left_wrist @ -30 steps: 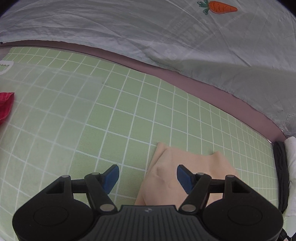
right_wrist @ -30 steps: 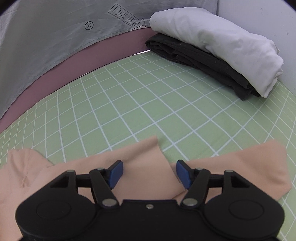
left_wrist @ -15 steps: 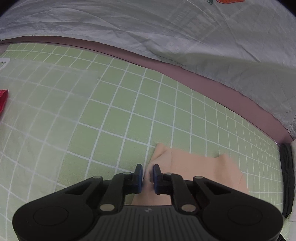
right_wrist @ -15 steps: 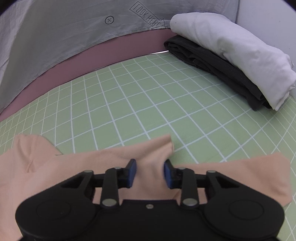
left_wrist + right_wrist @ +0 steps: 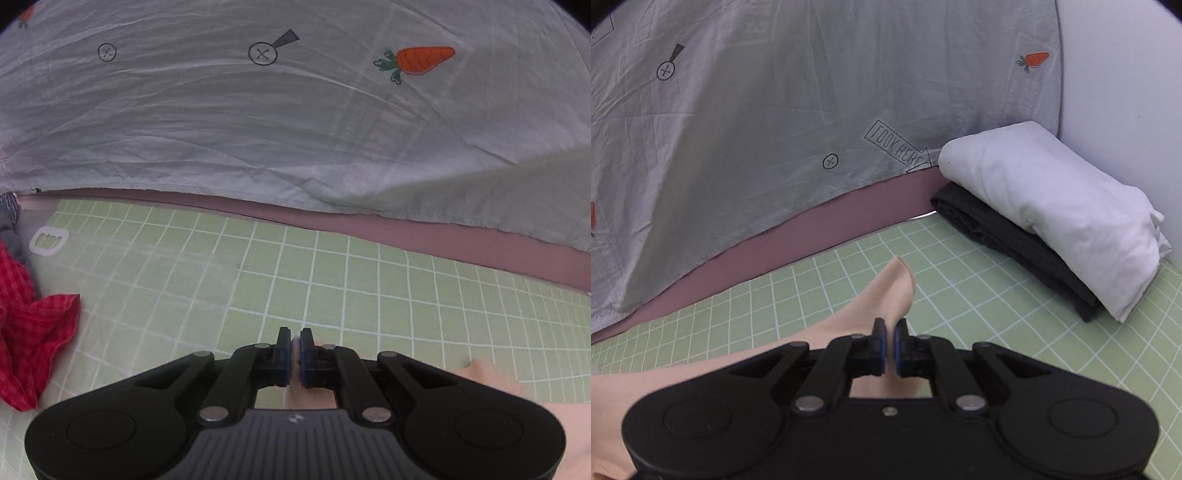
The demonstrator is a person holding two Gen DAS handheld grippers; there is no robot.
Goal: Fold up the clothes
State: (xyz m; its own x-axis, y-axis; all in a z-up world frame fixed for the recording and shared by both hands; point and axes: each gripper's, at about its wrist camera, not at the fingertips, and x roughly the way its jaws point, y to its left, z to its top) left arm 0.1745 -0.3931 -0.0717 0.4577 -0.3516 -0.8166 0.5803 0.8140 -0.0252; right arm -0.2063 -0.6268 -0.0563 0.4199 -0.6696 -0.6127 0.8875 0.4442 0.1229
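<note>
A peach garment is held up off the green grid mat. My right gripper is shut on a fold of it; a corner sticks up past the jaws. In the left wrist view my left gripper is shut on another edge of the peach garment, most of which hangs below and to the right, hidden by the gripper body.
A folded white garment lies on a folded black one at the mat's far right. A red checked cloth lies at the left. A grey printed sheet hangs behind the mat.
Both grippers went from open to shut on the peach garment and lifted it off the mat; both views now look higher toward the sheet.
</note>
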